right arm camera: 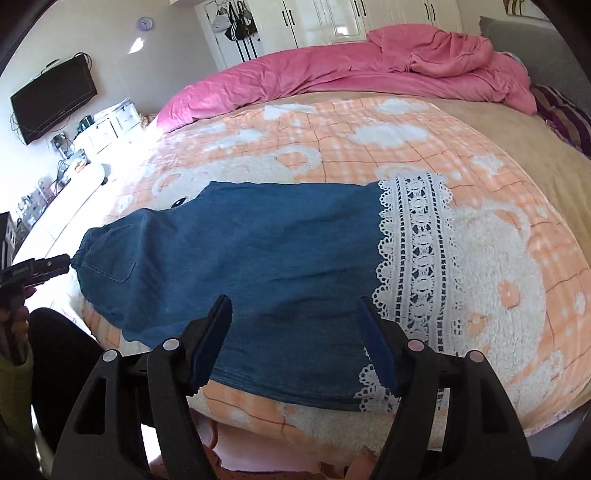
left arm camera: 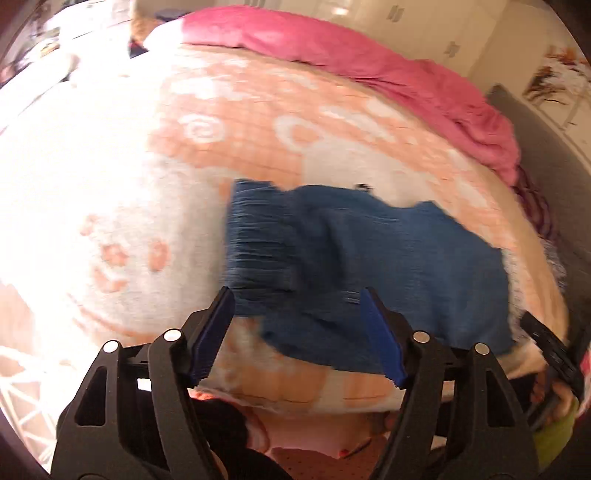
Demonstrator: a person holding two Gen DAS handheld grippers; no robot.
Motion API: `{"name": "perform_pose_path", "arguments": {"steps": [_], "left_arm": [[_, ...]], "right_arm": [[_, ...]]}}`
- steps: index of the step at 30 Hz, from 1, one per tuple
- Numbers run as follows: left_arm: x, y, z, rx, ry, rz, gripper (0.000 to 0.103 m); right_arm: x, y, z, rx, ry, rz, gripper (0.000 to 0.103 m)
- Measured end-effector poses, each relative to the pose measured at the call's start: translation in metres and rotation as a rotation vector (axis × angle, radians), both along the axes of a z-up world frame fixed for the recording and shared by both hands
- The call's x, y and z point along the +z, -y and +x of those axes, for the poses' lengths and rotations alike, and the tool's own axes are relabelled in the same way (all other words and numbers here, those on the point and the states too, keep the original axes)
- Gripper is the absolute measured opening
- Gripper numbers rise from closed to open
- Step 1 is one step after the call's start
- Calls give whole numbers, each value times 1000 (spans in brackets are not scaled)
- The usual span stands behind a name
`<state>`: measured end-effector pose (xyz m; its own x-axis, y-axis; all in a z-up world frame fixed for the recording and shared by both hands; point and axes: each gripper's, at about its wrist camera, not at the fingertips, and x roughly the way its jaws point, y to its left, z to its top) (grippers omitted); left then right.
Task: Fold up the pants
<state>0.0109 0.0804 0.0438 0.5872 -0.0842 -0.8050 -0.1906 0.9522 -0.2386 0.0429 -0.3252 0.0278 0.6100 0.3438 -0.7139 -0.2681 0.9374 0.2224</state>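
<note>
Blue denim pants (right arm camera: 258,251) lie flat across the orange-and-white blanket (right arm camera: 369,122), folded lengthwise. Their gathered waistband (right arm camera: 86,251) is on the left and the white lace hem (right arm camera: 417,266) on the right. In the right wrist view my right gripper (right arm camera: 294,301) hovers open over the near edge of the pants, holding nothing. The left wrist view is blurred. There my left gripper (left arm camera: 295,295) stands open just above the waistband end (left arm camera: 255,236) of the pants (left arm camera: 388,266), with no cloth pinched. The left gripper's tip (right arm camera: 44,267) also shows beside the waistband, and the right gripper (left arm camera: 550,347) at the far right.
A rumpled pink duvet (right arm camera: 332,74) lies along the far side of the bed. A striped pillow (right arm camera: 561,114) and grey headboard (right arm camera: 535,33) are at the right. A wall TV (right arm camera: 51,99), cluttered shelves and white wardrobes (right arm camera: 332,14) stand beyond. A person's hand and green sleeve (right arm camera: 14,369) are at the left.
</note>
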Motion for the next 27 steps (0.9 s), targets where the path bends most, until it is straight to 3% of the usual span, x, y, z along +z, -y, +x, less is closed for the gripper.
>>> {"name": "perform_pose_path", "arguments": {"steps": [1,5,6,7,10,14,16,19,23,27], "left_arm": [[-2,-1,1,15,-9,12,73],[-15,-12,14,49,-21,-29,73],[-20,-13,18,43,-15,-70,61],[-25,-14,21,40,-23,-81,37],[-22,-11,20,26,-14,-53,34],[-7,-16,12,24,-12,133,34],[-21,-16,15,14,-64,114,35],[-25,-25,11,54,-46,77,45],[11,-33,-10,116,62,93,52],[51,-12,-13,33,180,64,61]], "right_arm": [[0,3,0,-9,-1,0,68],[-4,14,-2,-31,-14,23,68],[-6,14,-1,-31,-23,19,68],[-7,14,-1,-31,-30,12,68],[-7,12,-3,-37,-27,-10,68],[-9,11,-4,-23,-17,-28,68],[-20,6,0,-20,-34,-81,68],[-35,0,3,-20,-73,-155,68],[-37,0,-1,-6,-61,-170,71],[-38,5,-4,-9,-62,-137,71]]}}
